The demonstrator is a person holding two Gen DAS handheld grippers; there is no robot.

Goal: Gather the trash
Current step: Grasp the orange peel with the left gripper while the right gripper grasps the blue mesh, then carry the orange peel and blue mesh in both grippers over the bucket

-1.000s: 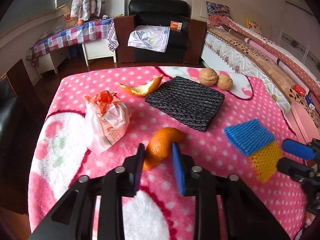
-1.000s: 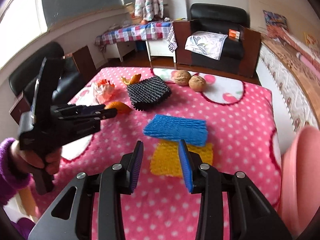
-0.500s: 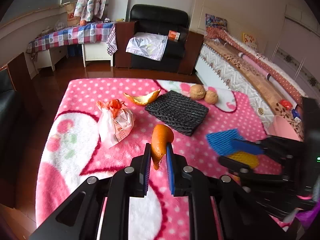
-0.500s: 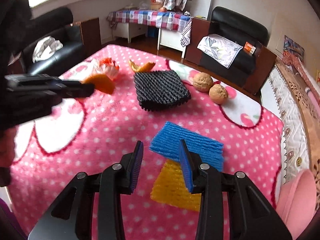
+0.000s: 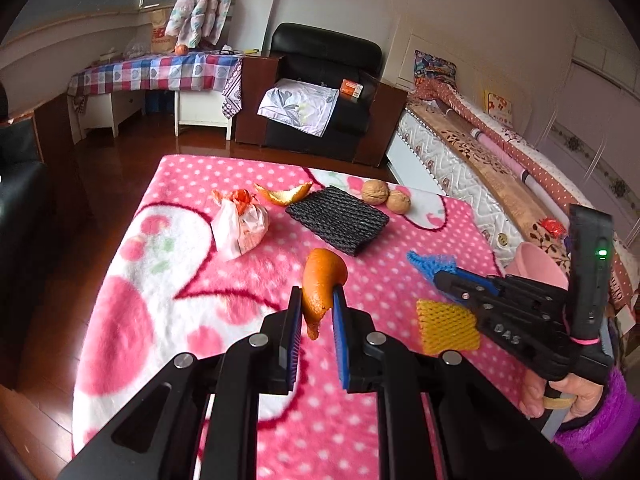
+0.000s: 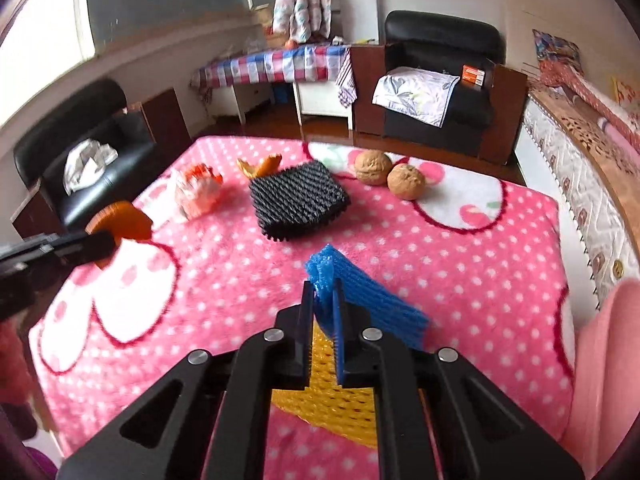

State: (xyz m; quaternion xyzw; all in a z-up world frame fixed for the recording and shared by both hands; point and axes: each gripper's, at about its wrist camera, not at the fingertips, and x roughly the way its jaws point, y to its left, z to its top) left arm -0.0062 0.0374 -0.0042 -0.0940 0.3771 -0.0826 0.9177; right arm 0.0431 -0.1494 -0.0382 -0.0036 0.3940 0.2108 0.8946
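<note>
Left gripper (image 5: 316, 304) pinches a curled orange peel piece (image 5: 322, 280); right gripper (image 6: 323, 296) clamps the blue foam net sleeve (image 6: 360, 300).

My left claw (image 5: 317, 312) pointed down at a slant, and its two pads pinched a piece of orange peel (image 5: 322, 280). My right claw (image 6: 325, 304) pointed down too, squeezed tight on a blue foam net (image 6: 360, 300). My right hand (image 5: 558, 394) gripped its handle.
</note>
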